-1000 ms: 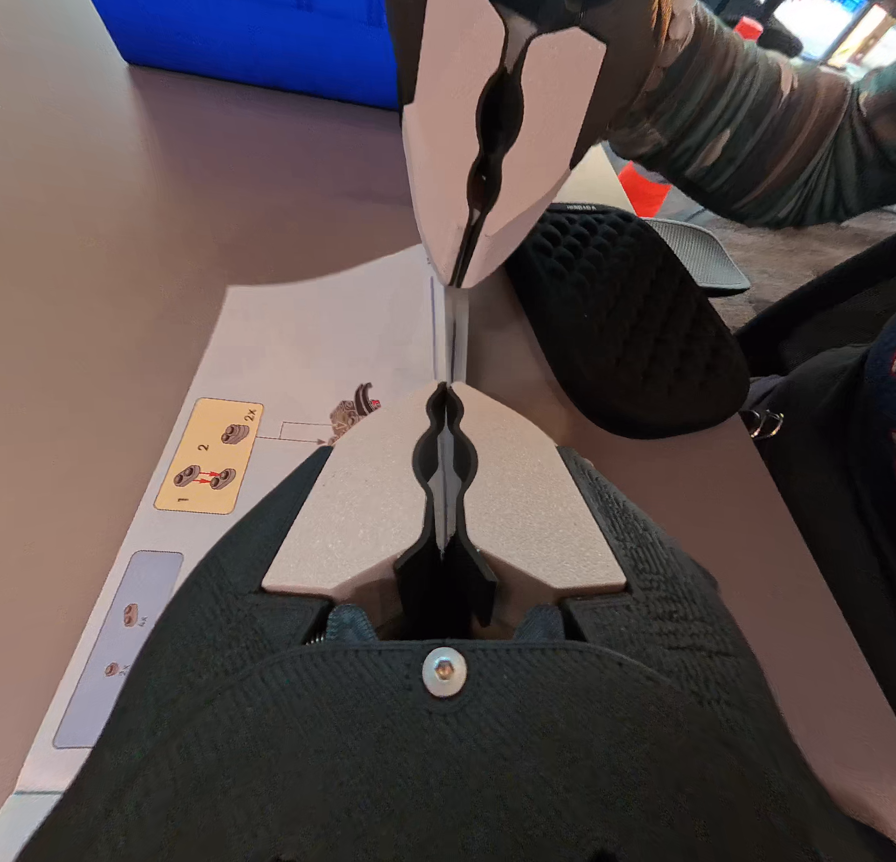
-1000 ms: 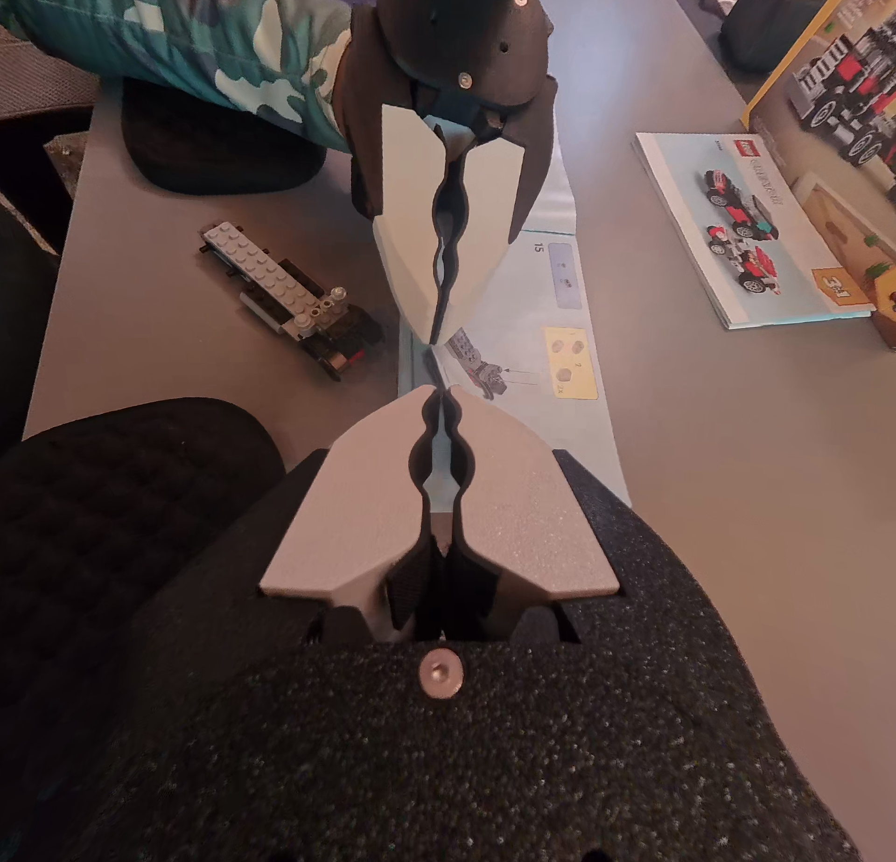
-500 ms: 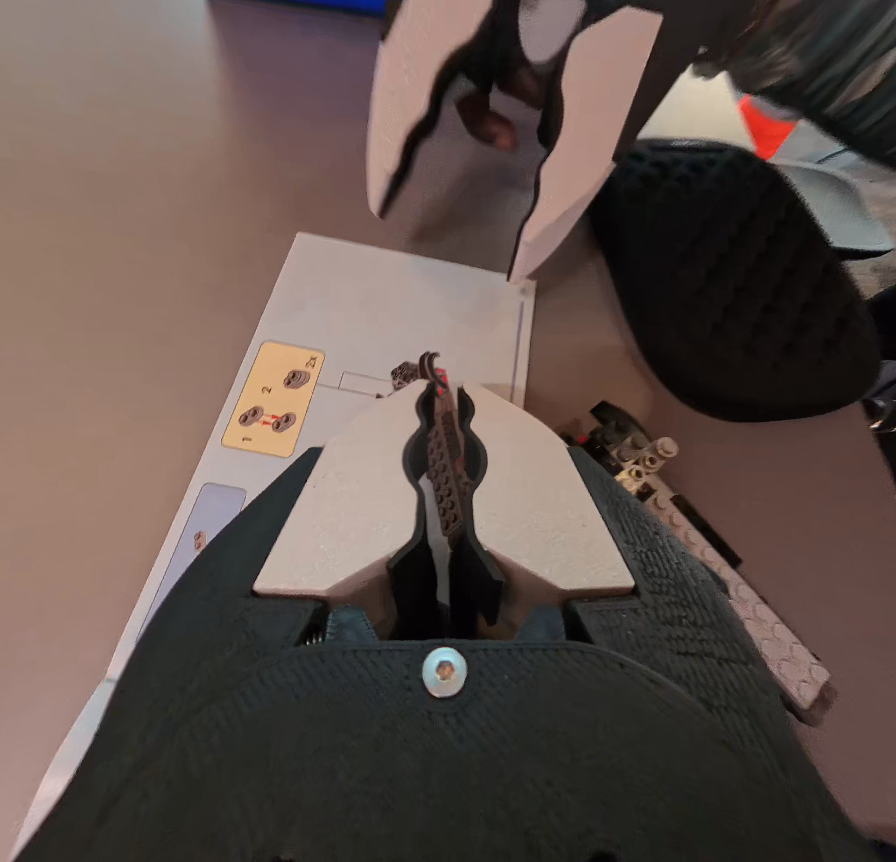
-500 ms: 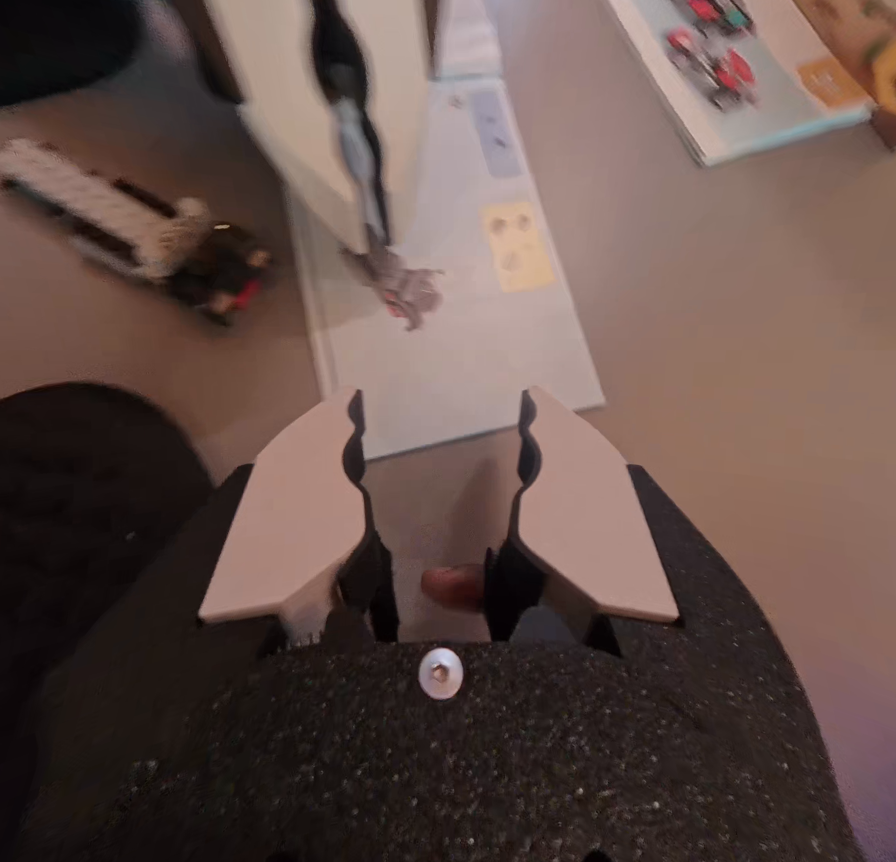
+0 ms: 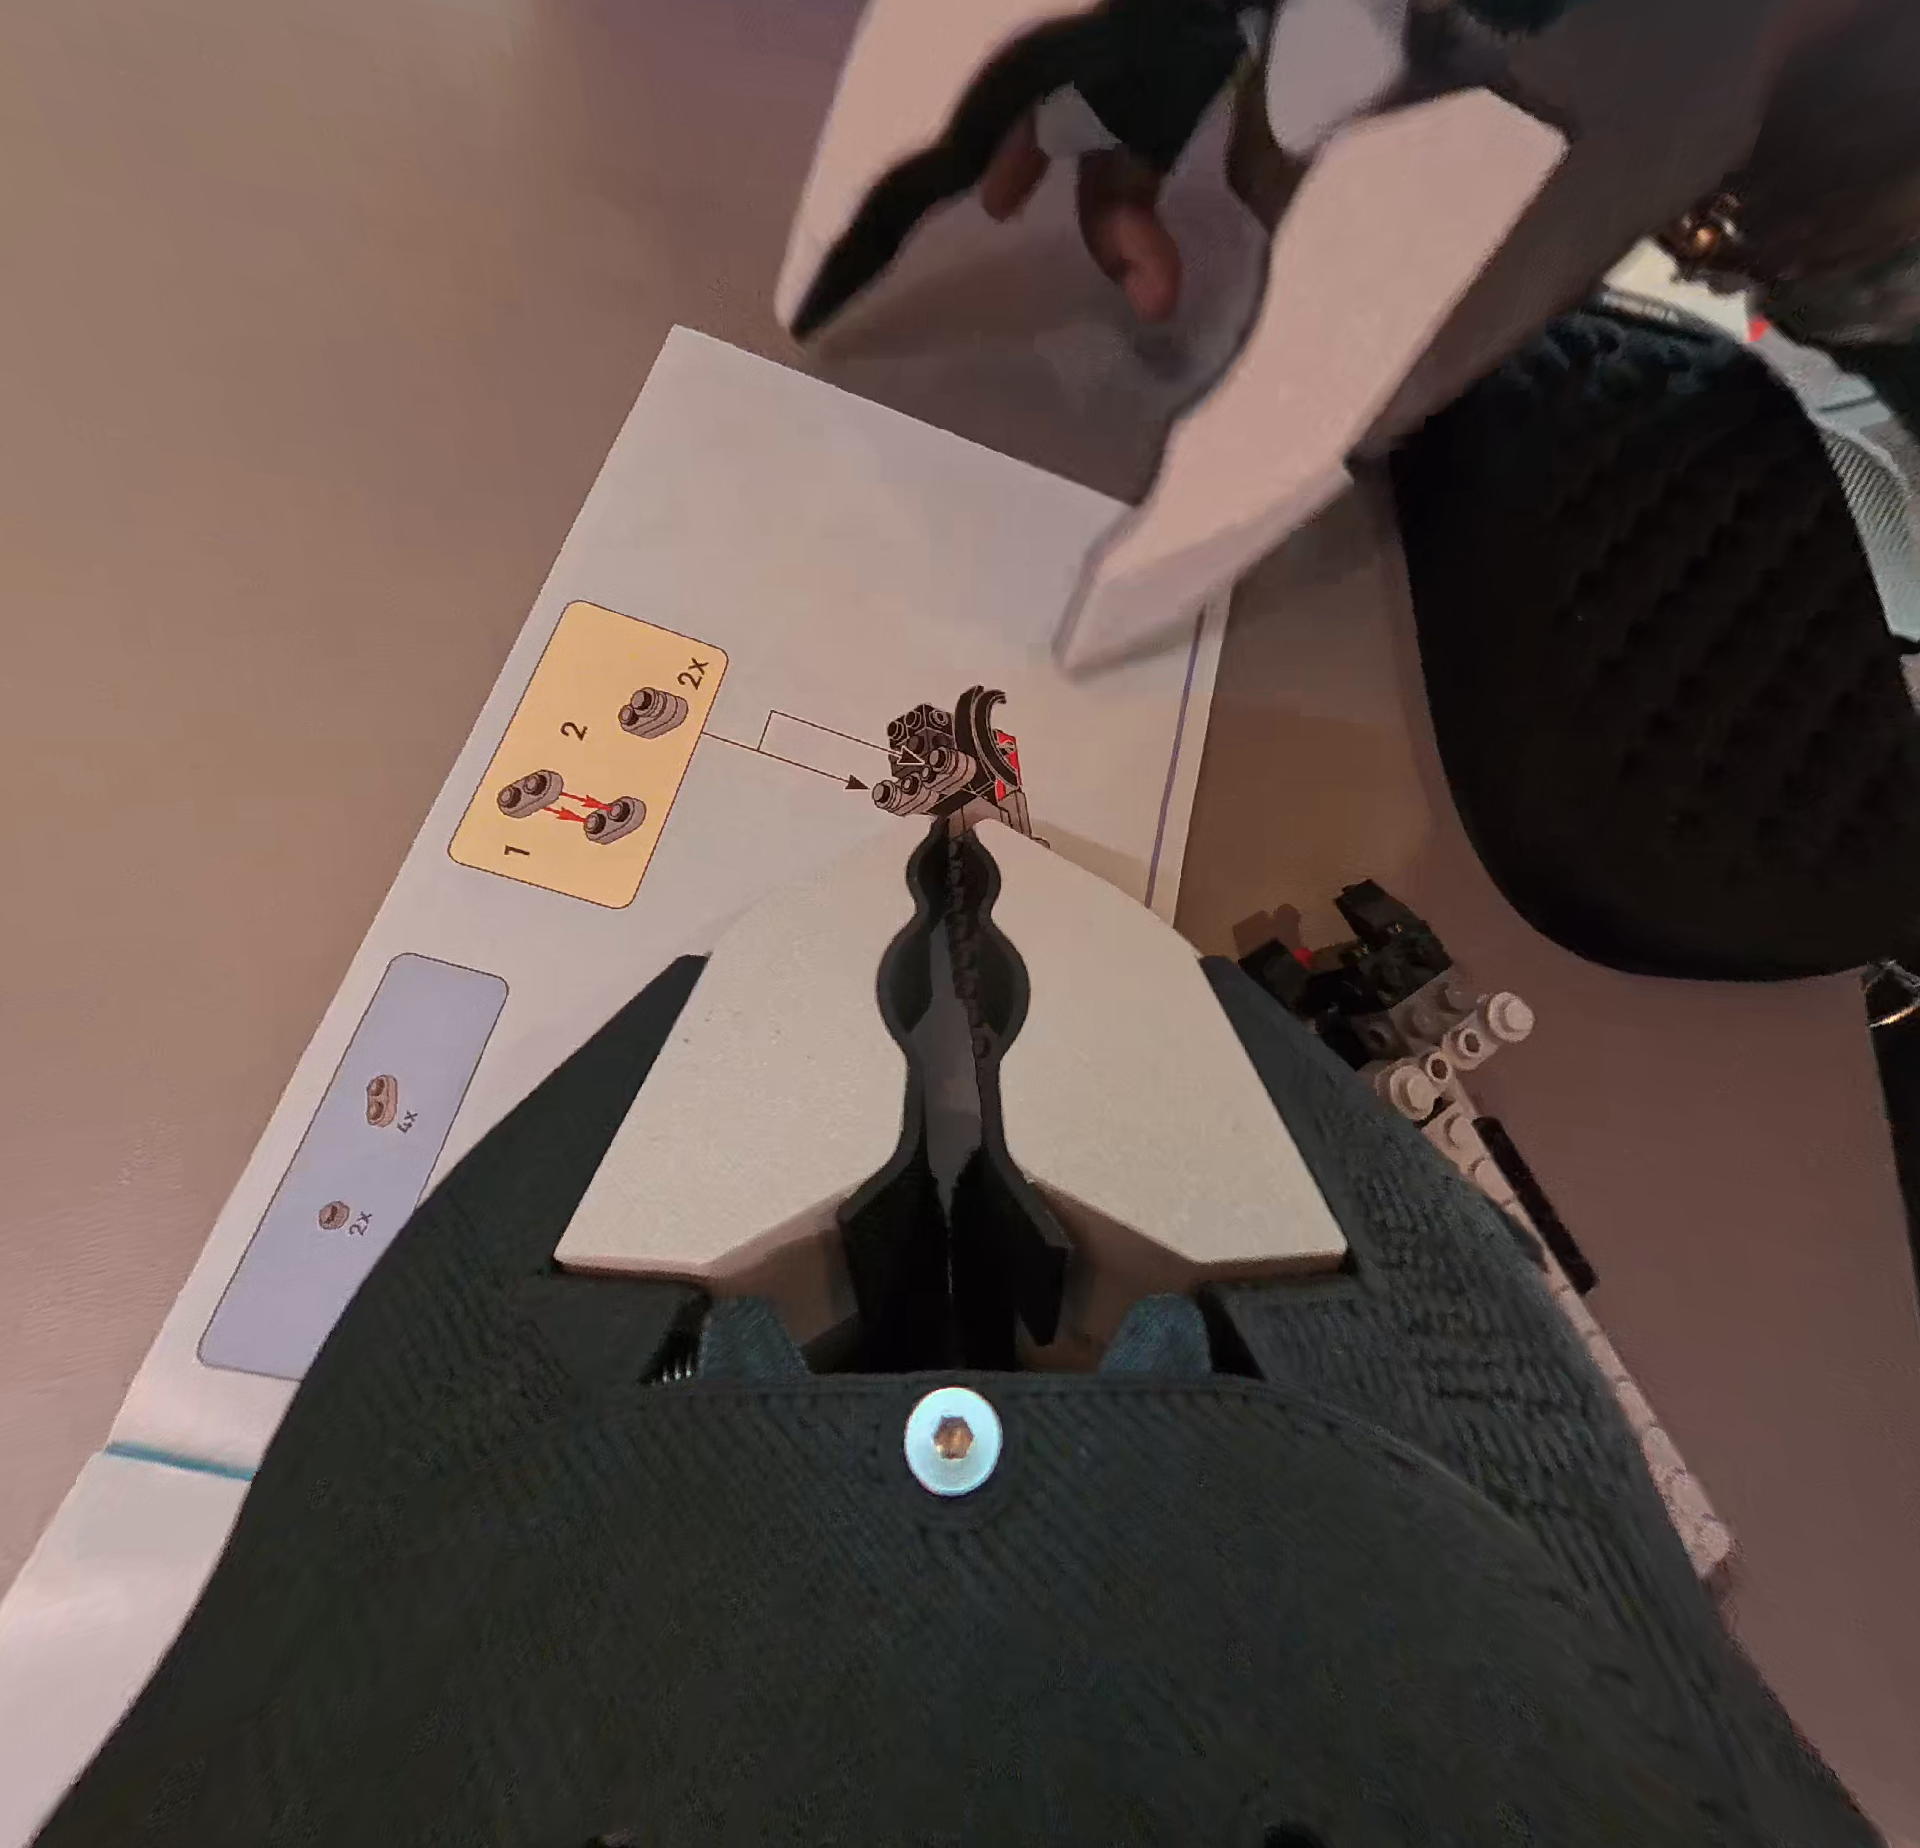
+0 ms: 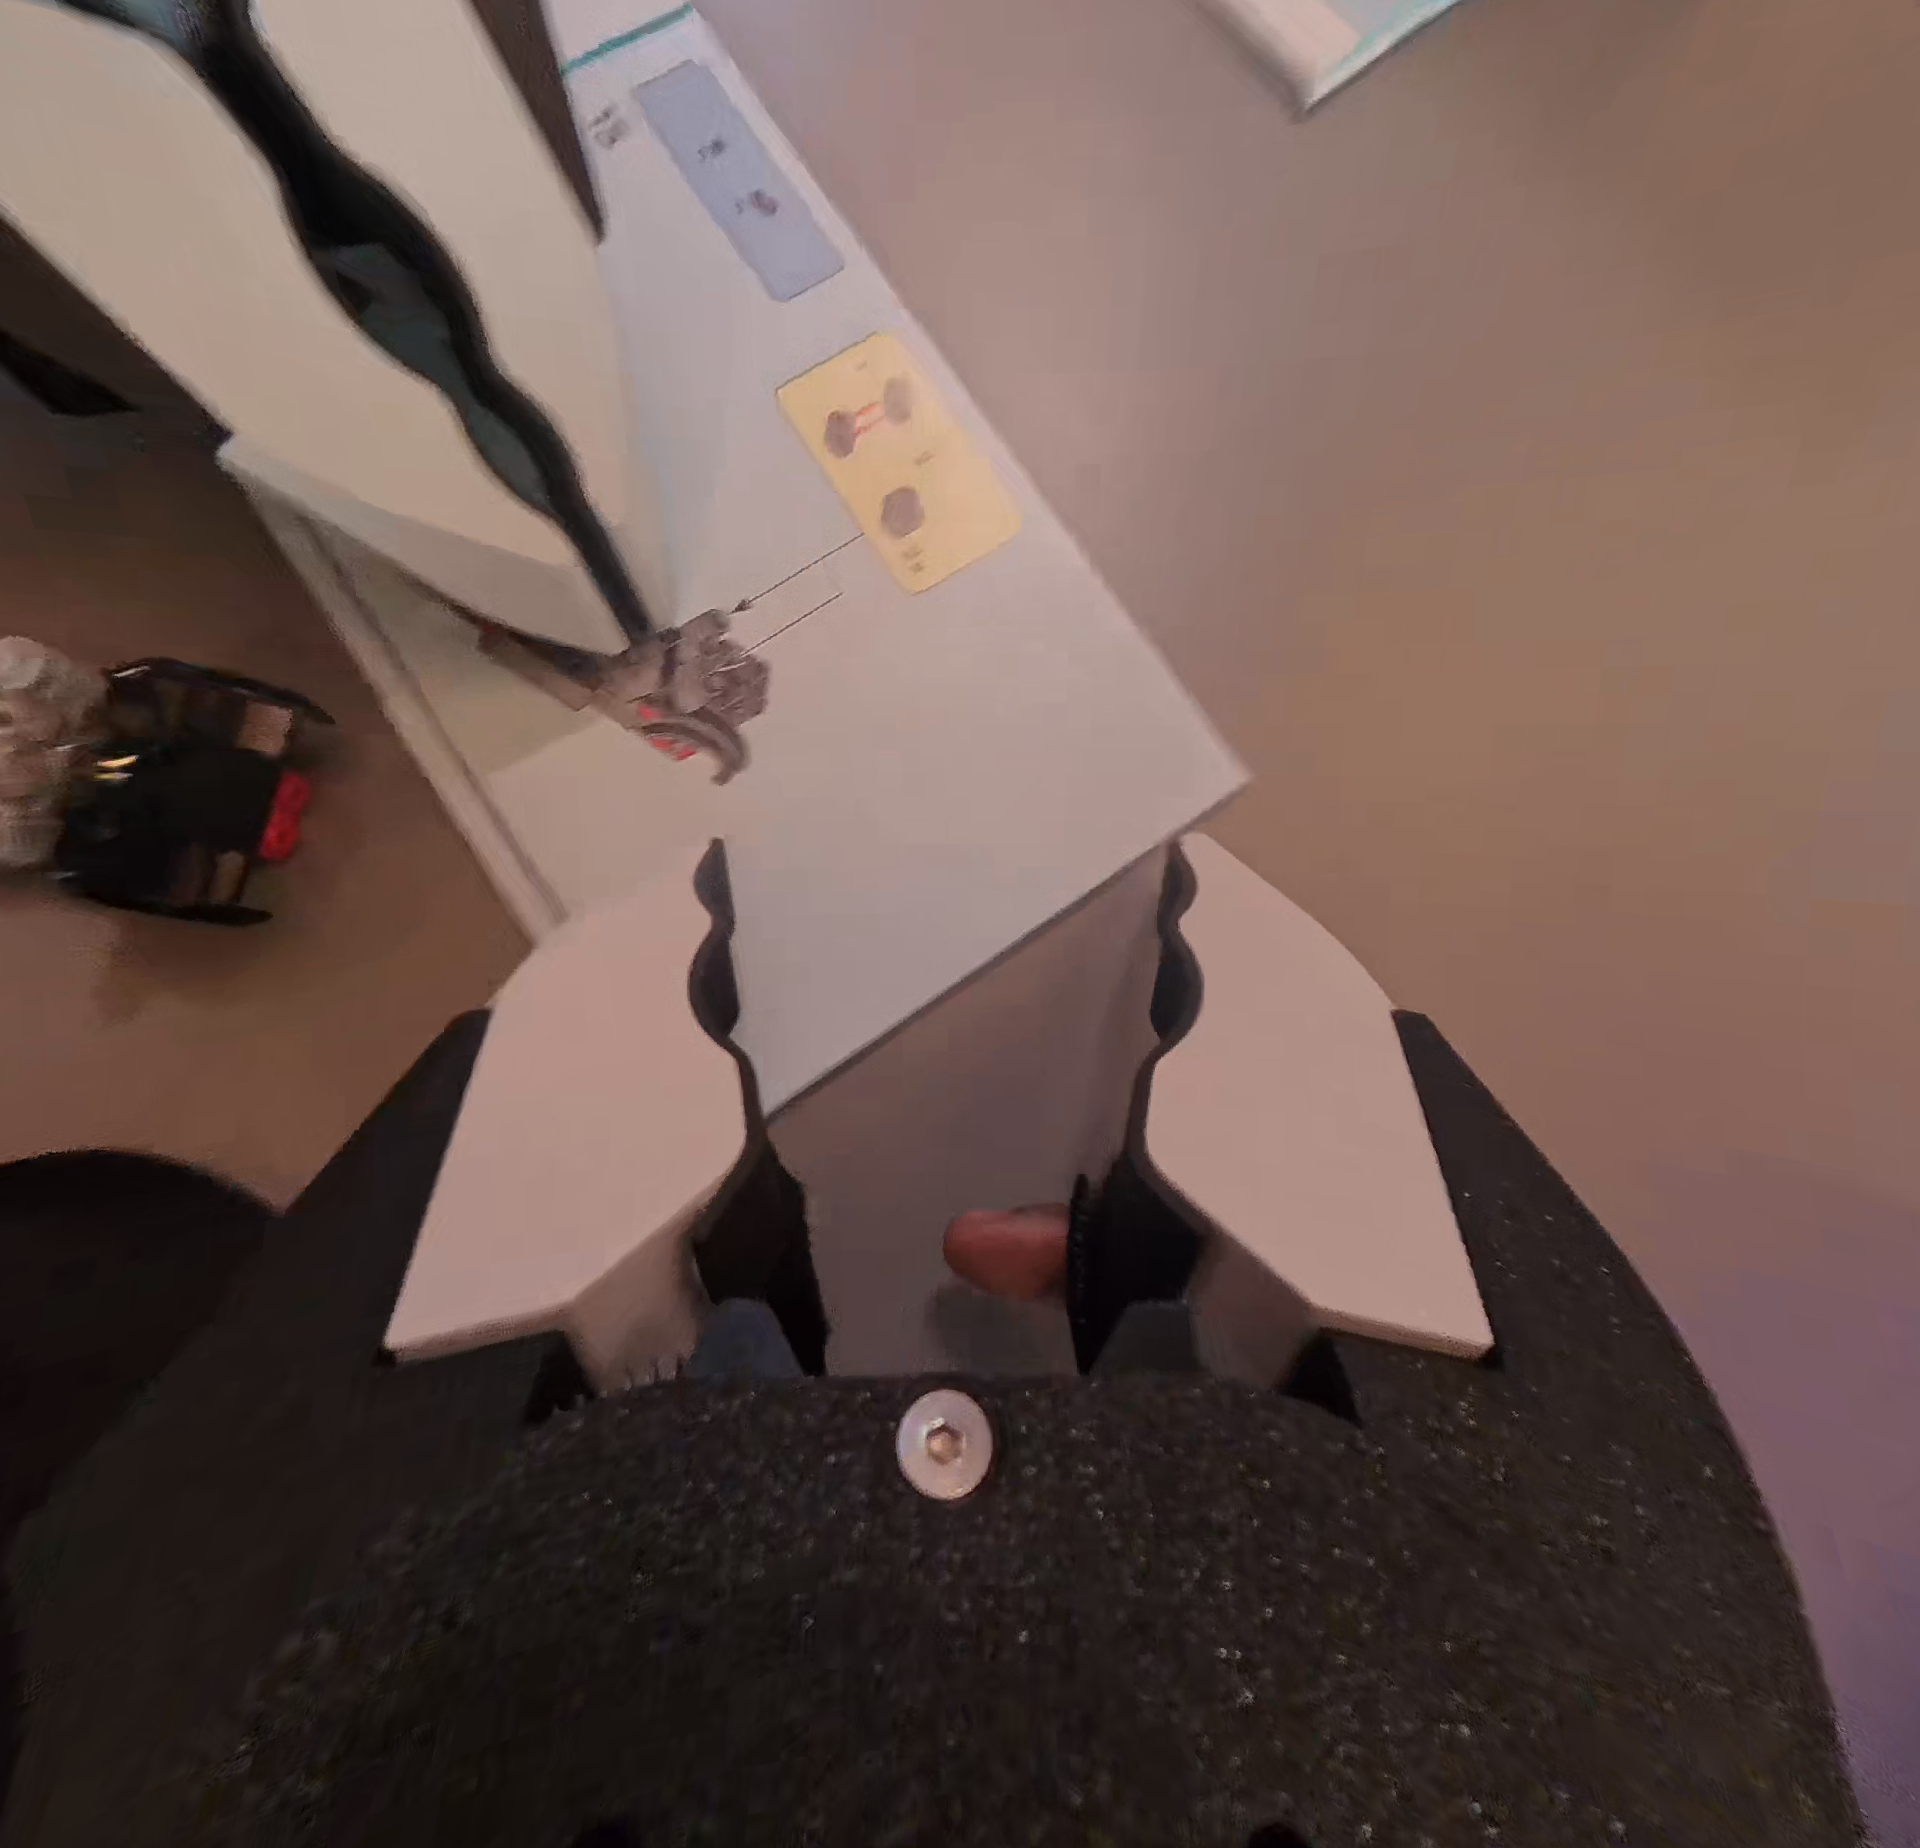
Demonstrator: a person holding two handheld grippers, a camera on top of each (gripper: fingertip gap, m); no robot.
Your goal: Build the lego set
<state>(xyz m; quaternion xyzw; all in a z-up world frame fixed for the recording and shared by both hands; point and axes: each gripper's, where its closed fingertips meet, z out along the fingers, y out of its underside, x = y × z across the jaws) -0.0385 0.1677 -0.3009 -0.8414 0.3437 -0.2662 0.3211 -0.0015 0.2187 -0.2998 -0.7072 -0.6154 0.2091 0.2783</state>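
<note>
Grippers: two, left gripper [image 5: 961, 842] and right gripper [image 6: 940, 853]
Open booklet [image 5: 831, 572]: one
Second booklet [image 6: 1351, 22]: one, at frame edge
Lego model [image 5: 1392, 1009]: one, partly built
Black pad [image 5: 1662, 676]: one
Table [image 5: 260, 344]: one

The left gripper [image 5: 961, 848] covers the near part of the instruction booklet [image 5: 862, 551] and most of the partly built lego model [image 5: 1434, 1029]. The right gripper [image 5: 935, 468] is blurred there. In the right wrist view the model [image 6: 177, 790] is blurred and cut by the left edge. A second booklet [image 6: 1340, 22] is cut by the top edge.
</note>
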